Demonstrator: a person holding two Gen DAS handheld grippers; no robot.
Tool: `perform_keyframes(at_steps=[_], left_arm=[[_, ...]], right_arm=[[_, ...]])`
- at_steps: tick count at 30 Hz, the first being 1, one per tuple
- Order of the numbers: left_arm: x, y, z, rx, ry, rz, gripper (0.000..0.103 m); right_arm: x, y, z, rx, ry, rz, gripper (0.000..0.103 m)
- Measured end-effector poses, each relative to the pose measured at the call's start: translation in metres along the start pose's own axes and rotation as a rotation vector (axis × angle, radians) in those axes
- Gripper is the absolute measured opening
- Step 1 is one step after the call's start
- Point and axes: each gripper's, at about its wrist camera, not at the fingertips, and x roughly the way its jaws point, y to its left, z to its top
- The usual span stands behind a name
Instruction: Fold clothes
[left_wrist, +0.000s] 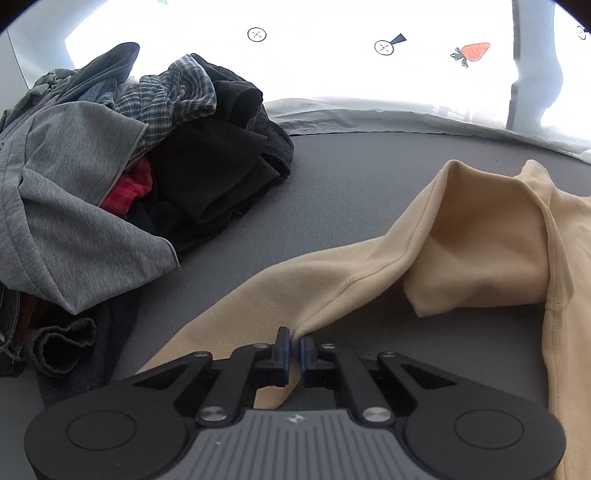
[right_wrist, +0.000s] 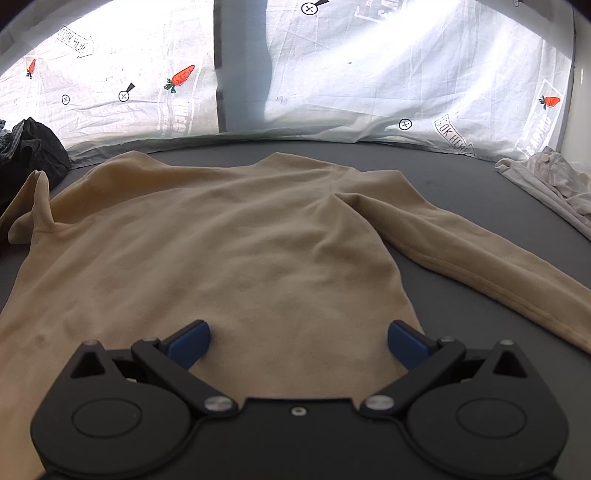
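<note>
A beige long-sleeved top (right_wrist: 229, 251) lies spread on the grey table (right_wrist: 461, 192), neck end away from me. Its right sleeve (right_wrist: 480, 258) stretches out to the right. In the left wrist view my left gripper (left_wrist: 294, 341) is shut on a pinch of the top's left sleeve (left_wrist: 332, 280), which is lifted and bunched into a fold (left_wrist: 480, 240). My right gripper (right_wrist: 298, 338) stands open over the top's lower hem, blue fingertips (right_wrist: 192, 341) wide apart, with nothing held between them.
A heap of unfolded clothes (left_wrist: 110, 158), grey, plaid, black and red, sits on the table's left side. A pale crumpled garment (right_wrist: 546, 177) lies at the far right. A white printed sheet (right_wrist: 369, 81) with carrots hangs behind the table.
</note>
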Motion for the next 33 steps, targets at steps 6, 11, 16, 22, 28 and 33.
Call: perform_keyframes(at_steps=[6,11,16,22,28,33], left_arm=[[-0.052,0.013,-0.02,-0.023,-0.023,0.033,0.003],[-0.103,0.019,-0.042,0.007,-0.041,0.074,0.003],[-0.134,0.003,-0.078,0.05,0.023,0.016,0.003],[-0.122,-0.037,-0.116,0.087,0.123,-0.084,0.006],[-0.137,-0.022,-0.12,-0.106,0.097,-0.145,0.029],[-0.166,0.011,-0.128,-0.375,0.03,-0.087,0.049]], right_arm=[[0.0,0.0,0.0,0.002,0.0,0.001,0.103],[0.001,-0.001,0.001,0.003,0.0,0.003,0.103],[0.001,-0.001,0.001,0.003,0.0,0.003,0.103],[0.001,-0.001,0.001,0.004,0.0,0.002,0.103],[0.001,0.0,0.001,0.004,0.0,0.002,0.103],[0.001,0.0,0.001,0.004,0.0,0.002,0.103]])
